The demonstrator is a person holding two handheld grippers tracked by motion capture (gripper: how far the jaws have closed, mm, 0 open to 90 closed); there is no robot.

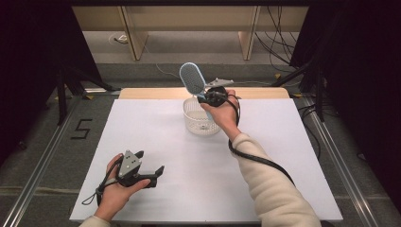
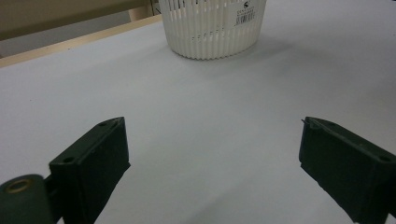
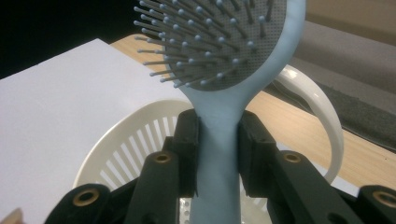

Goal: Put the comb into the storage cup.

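While left gripper (image 1: 153,173) idled wide open, empty, my right gripper (image 3: 218,140) clamped blue hairbrush (image 3: 233,56) handle above white basket (image 1: 191,118).

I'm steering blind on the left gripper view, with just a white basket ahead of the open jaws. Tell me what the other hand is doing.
Observer: The right gripper is shut on the handle of a light blue hairbrush.
Operator: Say where that brush is relative to the basket.
Observer: It is held above the white basket, head up and tilted toward the table's far left, bristles facing the person.
Operator: Report whether anything is in the basket.
Observer: In the high view, something small and dark lies on its floor; I cannot tell what.
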